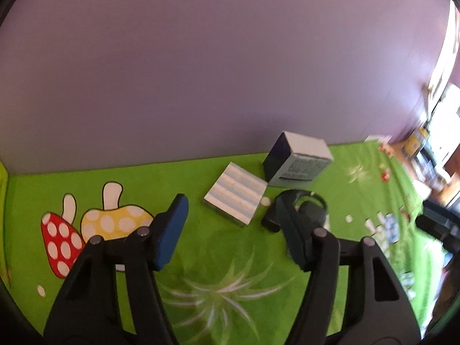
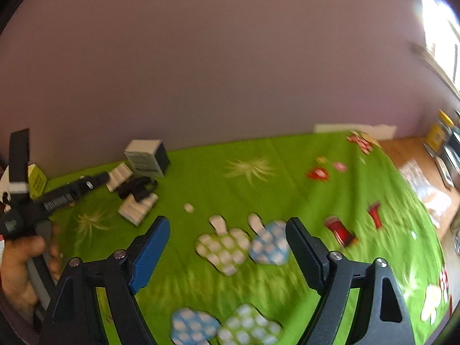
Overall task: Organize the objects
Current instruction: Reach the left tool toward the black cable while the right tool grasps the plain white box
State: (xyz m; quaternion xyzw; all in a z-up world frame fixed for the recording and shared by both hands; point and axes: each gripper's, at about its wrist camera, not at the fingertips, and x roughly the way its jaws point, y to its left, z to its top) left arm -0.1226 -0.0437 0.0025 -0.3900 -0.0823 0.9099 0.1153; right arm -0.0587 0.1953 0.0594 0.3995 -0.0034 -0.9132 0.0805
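Left tongs half open, empty; striped box at 12 o'clock. Right tongs wide, empty. Carton print blurred, unreadable.

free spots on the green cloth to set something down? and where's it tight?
Free: green cloth between the dark-sided box and the red mushroom prints. Crowded: box, striped pad and black object bunched together by the wall.

Green printed cloth, matt, faintly creased. Striped box and white-topped carton: matt card. Gripper fingers: ribbed blue rubbery pad, black matt plastic. Wall: smooth, matt.
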